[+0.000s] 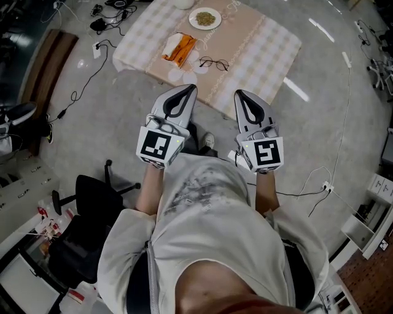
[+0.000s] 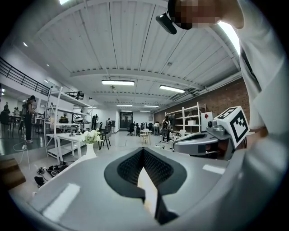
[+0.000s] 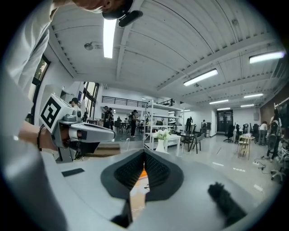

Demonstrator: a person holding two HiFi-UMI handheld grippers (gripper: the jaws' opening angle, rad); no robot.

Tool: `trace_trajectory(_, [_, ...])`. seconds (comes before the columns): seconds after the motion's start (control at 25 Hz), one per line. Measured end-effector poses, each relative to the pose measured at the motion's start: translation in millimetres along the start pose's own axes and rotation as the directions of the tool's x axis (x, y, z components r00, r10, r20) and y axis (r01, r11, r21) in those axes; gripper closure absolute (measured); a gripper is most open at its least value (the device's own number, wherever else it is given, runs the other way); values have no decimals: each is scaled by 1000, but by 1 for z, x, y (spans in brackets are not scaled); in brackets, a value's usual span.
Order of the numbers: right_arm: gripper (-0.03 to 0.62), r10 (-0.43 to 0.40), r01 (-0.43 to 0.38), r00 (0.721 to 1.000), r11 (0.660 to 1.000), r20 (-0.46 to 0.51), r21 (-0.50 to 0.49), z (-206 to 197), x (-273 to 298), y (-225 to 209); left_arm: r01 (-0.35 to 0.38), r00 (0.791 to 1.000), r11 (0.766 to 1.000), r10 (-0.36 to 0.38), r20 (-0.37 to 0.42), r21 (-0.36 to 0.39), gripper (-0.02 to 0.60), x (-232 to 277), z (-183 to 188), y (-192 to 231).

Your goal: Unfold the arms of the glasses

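Note:
A pair of thin-rimmed round glasses (image 1: 214, 62) lies on the checked tablecloth of a low table (image 1: 258, 49), near its front edge. Both grippers hang side by side in front of the person, short of the table. My left gripper (image 1: 188, 89) has its jaws together with nothing between them, and the tips meet in the left gripper view (image 2: 143, 150). My right gripper (image 1: 242, 94) is shut too and holds nothing. Through the slit below its tips (image 3: 144, 153) a sliver of the table shows, with the glasses (image 3: 146, 187) tiny in it.
On the table stand an orange packet (image 1: 179, 49), a plate of food (image 1: 205, 18) and a white vase with flowers (image 2: 91, 143). A black office chair (image 1: 86, 202) stands at the left behind the person. Cables (image 1: 80, 86) run over the grey floor. People and shelving fill the far room.

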State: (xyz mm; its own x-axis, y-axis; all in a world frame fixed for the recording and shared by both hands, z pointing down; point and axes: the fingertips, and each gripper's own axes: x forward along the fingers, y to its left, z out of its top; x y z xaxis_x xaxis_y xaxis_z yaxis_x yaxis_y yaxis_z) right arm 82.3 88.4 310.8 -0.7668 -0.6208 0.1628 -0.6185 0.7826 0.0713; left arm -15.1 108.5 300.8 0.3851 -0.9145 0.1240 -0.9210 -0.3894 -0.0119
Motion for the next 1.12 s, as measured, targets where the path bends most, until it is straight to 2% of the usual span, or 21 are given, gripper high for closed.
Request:
trace_trajectory(0.48, [577, -102, 102, 993, 995, -61, -4, 2, 63, -34, 148, 989, 989, -148, 0, -2, 572, 63, -5, 53])
trace_trajectory(0.8, [577, -193, 195, 979, 981, -65, 20, 2, 104, -46, 280, 960, 960, -279, -18, 10, 572, 94, -13, 87])
trace_trajectory(1.12, [577, -249, 253, 959, 967, -135, 17, -15, 136, -49, 388, 921, 921, -387, -41, 23, 572, 113, -30, 114])
